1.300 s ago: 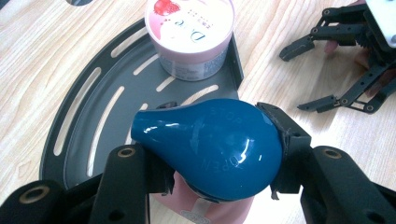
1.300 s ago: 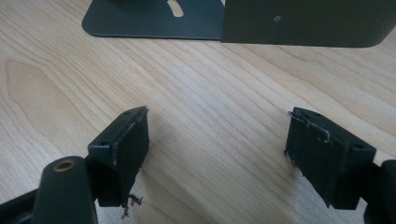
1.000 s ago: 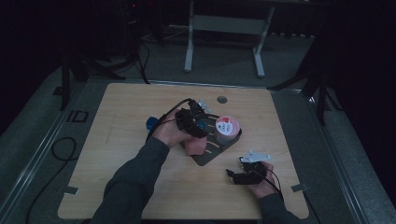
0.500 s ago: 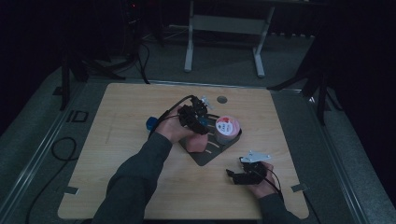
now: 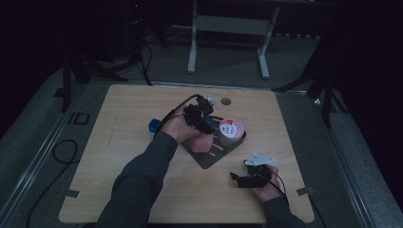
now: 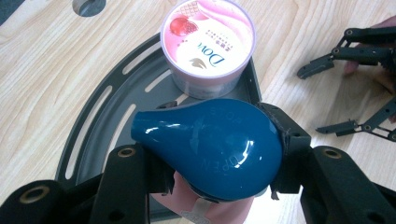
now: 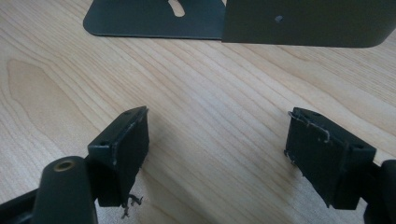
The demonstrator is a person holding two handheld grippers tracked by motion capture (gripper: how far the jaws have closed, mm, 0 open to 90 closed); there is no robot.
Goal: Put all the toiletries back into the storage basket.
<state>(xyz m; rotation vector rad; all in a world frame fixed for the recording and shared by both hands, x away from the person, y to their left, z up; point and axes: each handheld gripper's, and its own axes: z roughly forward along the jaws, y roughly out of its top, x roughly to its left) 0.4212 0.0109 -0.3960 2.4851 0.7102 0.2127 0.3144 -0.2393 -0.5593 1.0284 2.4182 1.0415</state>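
The left gripper (image 6: pixel 212 161) clamps a glossy teal pear-shaped bottle (image 6: pixel 212 144) between its pads, holding it over a pink object (image 6: pixel 205 207) and the dark slotted tray (image 6: pixel 100 126). Raised lettering on the bottle reads "OPEN" and "STOP". Just beyond its narrow end, a pink tub (image 6: pixel 208 42) stands on the tray, its lid printed "Dove" beside a strawberry picture and a line of small unreadable script. The right gripper (image 7: pixel 217 154) rests low over the wooden desk (image 7: pixel 210 84), jaws spread wide with nothing between them, near the tray's edge.
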